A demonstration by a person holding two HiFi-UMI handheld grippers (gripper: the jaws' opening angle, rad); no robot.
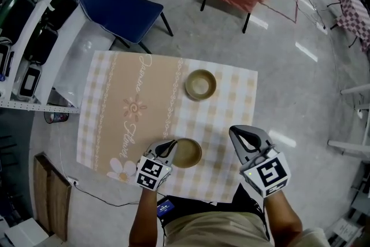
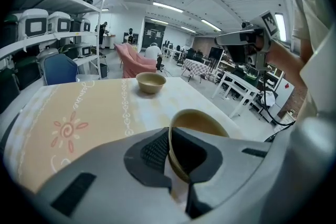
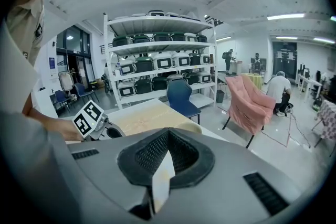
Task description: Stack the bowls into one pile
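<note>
On the checked desk (image 1: 115,101) my left hand-held gripper (image 1: 167,149) pinches the rim of the near bowl (image 1: 189,154), so I'd carry it level to the far bowl (image 1: 200,84) at twelve o'clock, with my right hand-held gripper (image 1: 245,136) clenched empty at three o'clock.

Left claw (image 1: 169,148): angled downward, jaws clamped on rim of bowl (image 1: 189,153); right claw (image 1: 241,135): jaws together, nothing between; both forearms low, near body.

The near bowl (image 1: 187,153) is set on the surface (image 1: 104,124) by its front edge; the far bowl (image 1: 200,84) is placed behind it, well apart.
</note>
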